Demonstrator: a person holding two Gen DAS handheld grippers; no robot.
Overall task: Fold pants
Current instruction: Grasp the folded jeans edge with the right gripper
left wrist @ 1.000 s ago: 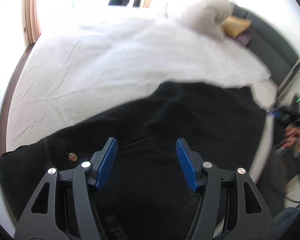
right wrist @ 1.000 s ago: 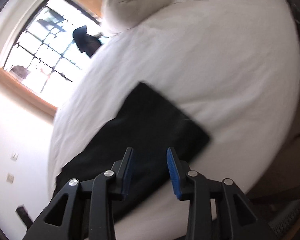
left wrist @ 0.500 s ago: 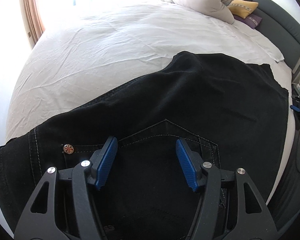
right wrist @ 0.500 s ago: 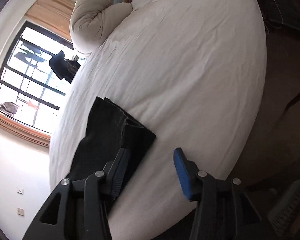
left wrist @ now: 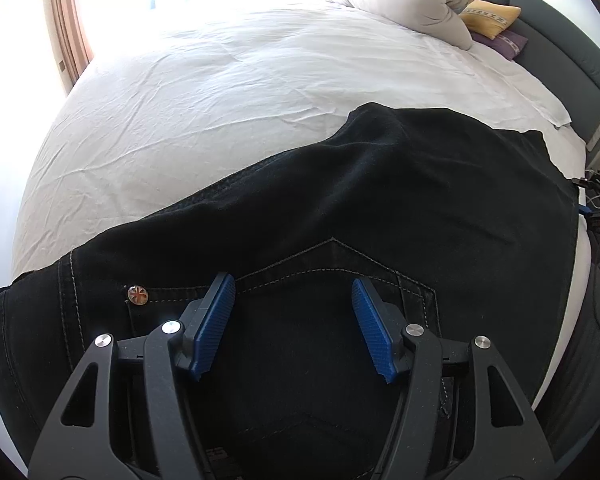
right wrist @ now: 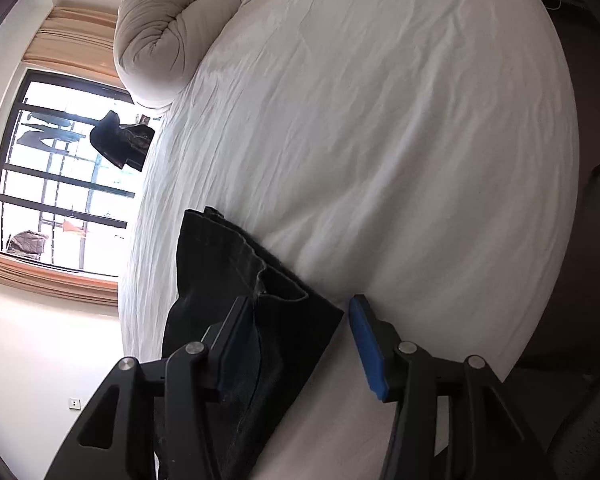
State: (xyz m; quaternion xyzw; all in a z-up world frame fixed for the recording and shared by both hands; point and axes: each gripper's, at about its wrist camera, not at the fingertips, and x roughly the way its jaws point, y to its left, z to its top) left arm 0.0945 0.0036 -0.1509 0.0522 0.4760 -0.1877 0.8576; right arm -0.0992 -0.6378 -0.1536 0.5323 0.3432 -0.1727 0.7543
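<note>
Left gripper (left wrist: 294,326) hangs over the pants (left wrist: 340,208), jaws apart, blue pads clear of the cloth, nothing gripped. Directly under it is the back pocket (left wrist: 332,280) with its pointed stitched flap; the metal rivet (left wrist: 137,294) sits just left of the left pad. The waist end of the pants runs off the near lower-left edge of the left wrist view.

Right gripper (right wrist: 296,344): jaws have just been opening and now stand released. The leg hem (right wrist: 260,280) lies between them, layers stacked and slightly splayed, its corner falling short of the right pad. The left pad is at the fabric; contact can't be confirmed. The right pad sits over bare sheet.

The pants lie flat across the near side of the bed (left wrist: 220,92), a black band from lower left to the right edge in the left wrist view, with a low hump at the far edge.

Open room: beyond the pants the white sheet is wide and bare, only wrinkled. Mattress edge curves away on the right in the right wrist view, dark floor beyond it.

Far end: a rolled duvet (left wrist: 404,0), yellow cushion (left wrist: 490,18) and purple cushion (left wrist: 504,42) against the grey headboard (left wrist: 572,56). Window (right wrist: 56,184) with curtains behind.
</note>
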